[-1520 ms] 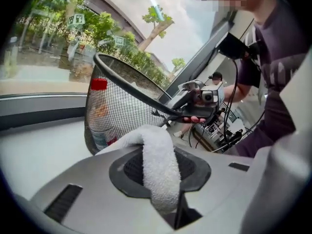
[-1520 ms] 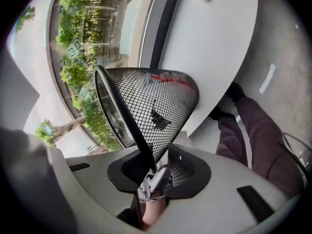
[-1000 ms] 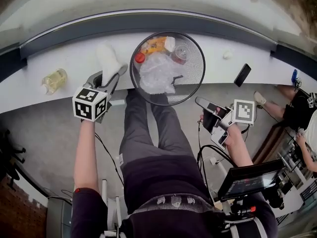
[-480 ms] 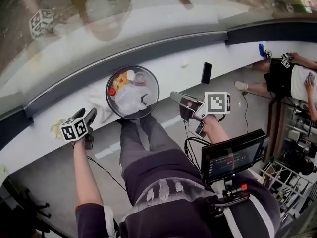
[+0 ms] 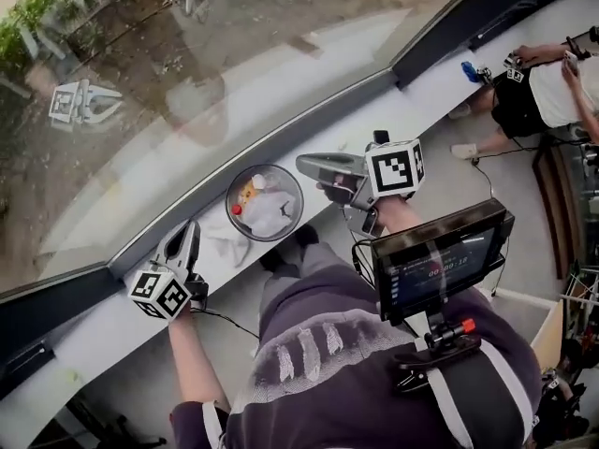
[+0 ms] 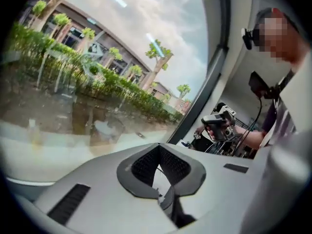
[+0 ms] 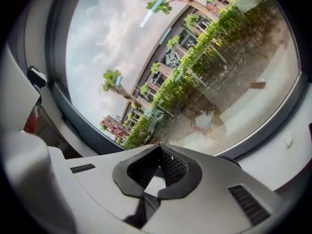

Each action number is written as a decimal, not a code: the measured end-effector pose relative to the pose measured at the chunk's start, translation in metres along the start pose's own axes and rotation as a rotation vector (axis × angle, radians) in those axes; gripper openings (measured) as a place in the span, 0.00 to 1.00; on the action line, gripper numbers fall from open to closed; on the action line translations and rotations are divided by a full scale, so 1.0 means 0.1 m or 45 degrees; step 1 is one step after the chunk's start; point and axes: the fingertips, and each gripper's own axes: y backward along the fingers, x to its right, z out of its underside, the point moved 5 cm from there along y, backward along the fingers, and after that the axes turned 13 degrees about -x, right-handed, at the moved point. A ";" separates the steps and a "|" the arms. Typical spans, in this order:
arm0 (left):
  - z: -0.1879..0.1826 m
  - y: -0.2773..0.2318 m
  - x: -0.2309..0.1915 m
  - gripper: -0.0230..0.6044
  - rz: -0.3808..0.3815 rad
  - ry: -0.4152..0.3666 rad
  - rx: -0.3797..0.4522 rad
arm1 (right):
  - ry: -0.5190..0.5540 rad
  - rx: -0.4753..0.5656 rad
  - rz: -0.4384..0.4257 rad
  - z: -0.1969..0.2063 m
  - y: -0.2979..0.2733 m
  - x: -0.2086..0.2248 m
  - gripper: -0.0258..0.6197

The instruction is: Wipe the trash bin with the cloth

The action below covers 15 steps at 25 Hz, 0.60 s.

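The ledge [image 5: 94, 340] carries the bin [image 5: 264, 202], full of litter, near its edge. The cloth [image 5: 223, 243] lies crumpled just left of the bin, in neither gripper. Our left gripper [image 5: 186, 229], left of the bin past the cloth, has just closed its jaws on nothing. Our right gripper [image 5: 303, 165], right of the bin, is pressed together, empty. We judge 2 risks: a swinging gripper nudging the bin off, or wiping without cloth.

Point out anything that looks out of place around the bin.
The cloth lies crumpled on the ledge beside the trash bin, nothing holding it. The bin, holding rubbish, stands on that window ledge rather than a floor.
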 end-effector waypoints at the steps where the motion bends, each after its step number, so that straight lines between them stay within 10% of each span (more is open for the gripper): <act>1: -0.11 0.04 0.13 0.03 -0.004 -0.062 0.016 | 0.045 0.021 -0.011 -0.01 0.06 -0.11 0.04; 7: -0.62 0.27 0.73 0.03 0.080 -0.281 0.072 | 0.196 0.257 -0.228 -0.04 0.50 -0.69 0.04; 15: -0.95 0.28 1.49 0.03 0.148 -0.434 0.150 | 0.408 0.247 -0.169 0.02 0.85 -0.90 0.04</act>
